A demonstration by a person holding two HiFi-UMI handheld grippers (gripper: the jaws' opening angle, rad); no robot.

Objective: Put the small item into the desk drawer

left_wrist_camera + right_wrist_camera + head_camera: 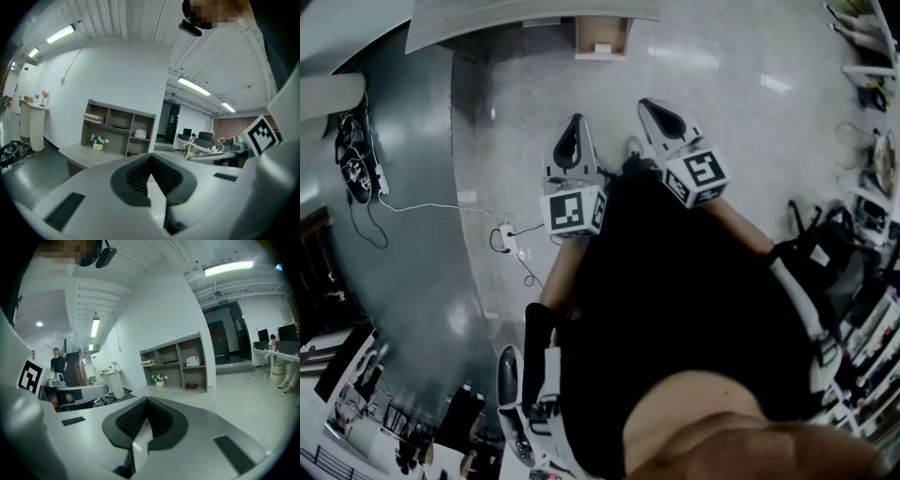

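My left gripper (573, 127) and right gripper (656, 111) are held side by side close to the person's dark-clad body, above a glossy floor. Both are shut with nothing between the jaws, as the left gripper view (151, 160) and right gripper view (146, 404) show. A grey desk (80, 154) with an open shelf unit (120, 125) stands ahead against the white wall; the shelf unit (179, 361) also shows in the right gripper view. In the head view the desk's edge (525, 17) lies at the top, with a light wooden box-like part (602, 37) under it. No small item is in sight.
A power strip with white cables (508, 237) lies on the floor to the left. A black chair (825, 255) and cluttered shelves stand at the right. A white pedestal with flowers (36, 125) is left of the desk. A person (58, 364) stands far off by stairs.
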